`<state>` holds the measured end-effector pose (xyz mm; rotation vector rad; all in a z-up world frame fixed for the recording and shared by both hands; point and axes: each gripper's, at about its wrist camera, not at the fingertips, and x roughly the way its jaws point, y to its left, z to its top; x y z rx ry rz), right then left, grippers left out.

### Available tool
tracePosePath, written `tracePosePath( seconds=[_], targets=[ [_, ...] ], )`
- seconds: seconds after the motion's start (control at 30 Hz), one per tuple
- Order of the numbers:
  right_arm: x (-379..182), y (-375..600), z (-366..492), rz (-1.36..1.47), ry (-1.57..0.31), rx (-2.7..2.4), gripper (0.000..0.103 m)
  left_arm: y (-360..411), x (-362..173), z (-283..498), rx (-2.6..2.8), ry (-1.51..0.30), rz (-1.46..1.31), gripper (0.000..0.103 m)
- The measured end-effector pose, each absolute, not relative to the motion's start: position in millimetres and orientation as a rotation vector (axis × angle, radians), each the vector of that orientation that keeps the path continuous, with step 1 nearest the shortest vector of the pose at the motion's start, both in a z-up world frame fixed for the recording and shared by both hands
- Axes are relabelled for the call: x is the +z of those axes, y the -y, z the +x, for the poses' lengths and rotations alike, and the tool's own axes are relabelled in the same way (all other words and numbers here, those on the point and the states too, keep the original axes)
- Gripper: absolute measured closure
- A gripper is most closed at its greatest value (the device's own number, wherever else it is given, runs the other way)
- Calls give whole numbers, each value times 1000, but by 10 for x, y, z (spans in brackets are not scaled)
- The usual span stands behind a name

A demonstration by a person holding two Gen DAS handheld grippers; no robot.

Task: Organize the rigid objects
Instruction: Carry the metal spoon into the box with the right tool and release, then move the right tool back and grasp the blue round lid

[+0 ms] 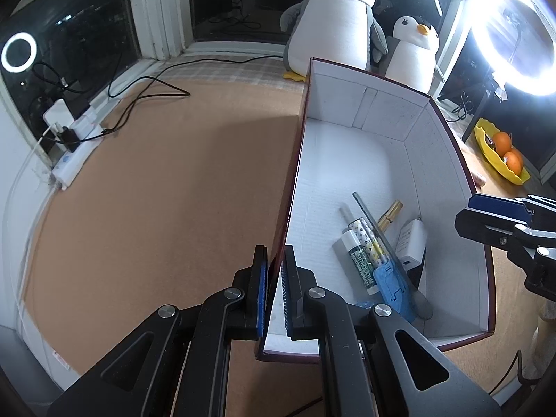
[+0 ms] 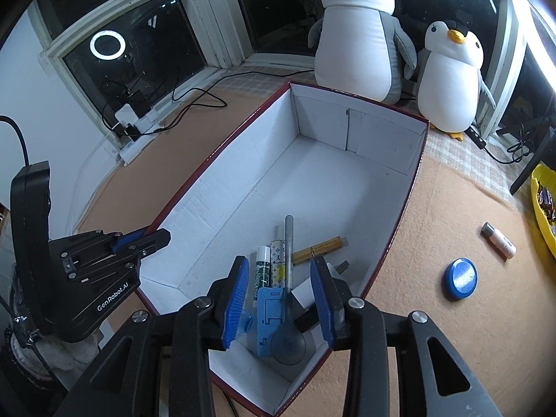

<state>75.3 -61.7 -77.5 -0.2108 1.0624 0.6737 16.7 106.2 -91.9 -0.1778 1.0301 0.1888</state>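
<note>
A dark red box with a white inside stands on the tan table. In its near end lie a green lip balm, patterned tubes, a gold tube, a grey rod, a blue plastic piece and a white charger. My left gripper is shut on the box's left wall; it also shows in the right wrist view. My right gripper is open and empty above the box's near end.
A blue round lid and a small white tube lie on the table right of the box. A yellow dish with oranges stands at the far right. Two plush penguins sit behind the box. A power strip and cables lie at the left.
</note>
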Motion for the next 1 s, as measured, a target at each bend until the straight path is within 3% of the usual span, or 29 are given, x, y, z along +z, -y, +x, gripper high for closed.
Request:
tracePosePath(
  seconds=[0.6,0.73,1.0],
  targets=[
    [-674,1113,802,-127,-1036,593,69,-1064,-905,186,197,-1034,-161,96],
    [-675,1292,849,-111,-1031,555,59,-1060,-901,192,201,-1036,-155,96],
    [-769,1657,981,-73,-1042,468,59,-1045,-891,214,208,-1040,-142,96]
  ],
)
